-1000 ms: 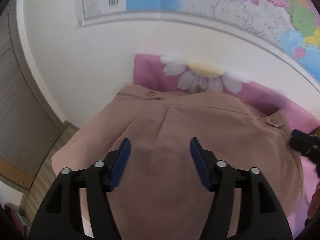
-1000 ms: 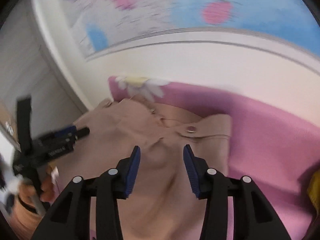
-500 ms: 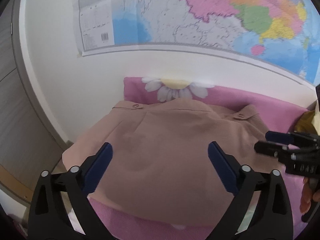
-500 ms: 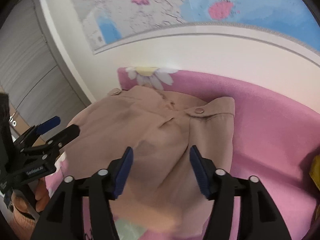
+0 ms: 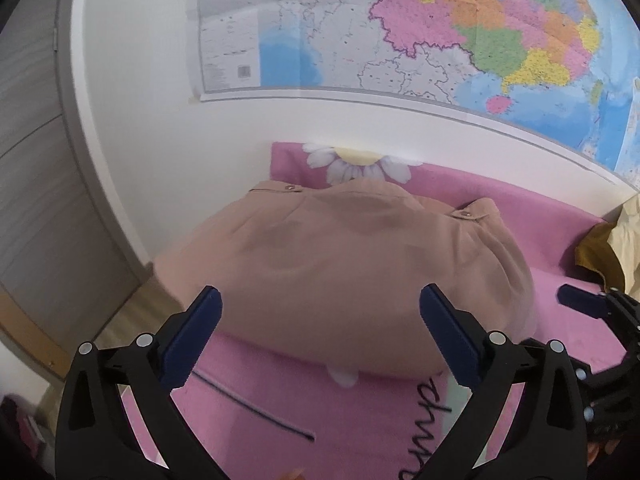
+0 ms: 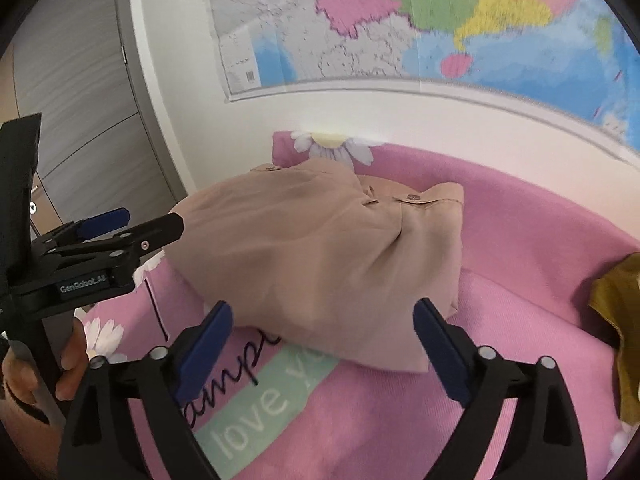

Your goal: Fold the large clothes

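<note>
A tan buttoned garment (image 5: 344, 264) lies folded in a puffy bundle on the pink bedspread (image 5: 360, 432). It also shows in the right wrist view (image 6: 320, 256). My left gripper (image 5: 320, 320) is open and empty, held just short of the garment's near edge; it shows at the left of the right wrist view (image 6: 132, 220). My right gripper (image 6: 324, 332) is open and empty over the garment's near edge; its tip shows at the right of the left wrist view (image 5: 580, 300).
A mustard-yellow cloth (image 6: 616, 308) lies at the right on the bedspread (image 6: 520, 264); it also shows in the left wrist view (image 5: 608, 252). A white wall with a map (image 5: 400, 32) stands behind. Grey cabinet doors (image 6: 80, 112) are at the left.
Both grippers have opened wide, let go of the tan garment and drawn back and up from it. The garment now rests on the bedspread.
</note>
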